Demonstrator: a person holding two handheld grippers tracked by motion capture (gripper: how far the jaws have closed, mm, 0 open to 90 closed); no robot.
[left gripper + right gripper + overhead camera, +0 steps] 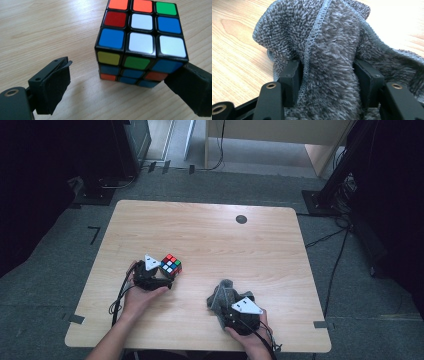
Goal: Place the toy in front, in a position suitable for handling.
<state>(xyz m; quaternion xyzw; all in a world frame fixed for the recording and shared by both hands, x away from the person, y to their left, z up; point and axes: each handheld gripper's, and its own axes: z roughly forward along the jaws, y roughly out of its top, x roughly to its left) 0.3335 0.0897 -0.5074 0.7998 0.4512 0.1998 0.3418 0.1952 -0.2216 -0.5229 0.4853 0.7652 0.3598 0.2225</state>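
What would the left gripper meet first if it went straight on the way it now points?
The puzzle cube, most likely. The left gripper is open, and the cube stands on the table just ahead, partly between its jaws.

Both black tools (159,276) carry grey triangular plates and trailing black cables.

No readable text, labels or numbers anywhere, as far as resolution allows.

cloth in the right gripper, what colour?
Grey cloth with lighter blue-grey stitched edging; right gripper view shows it best.
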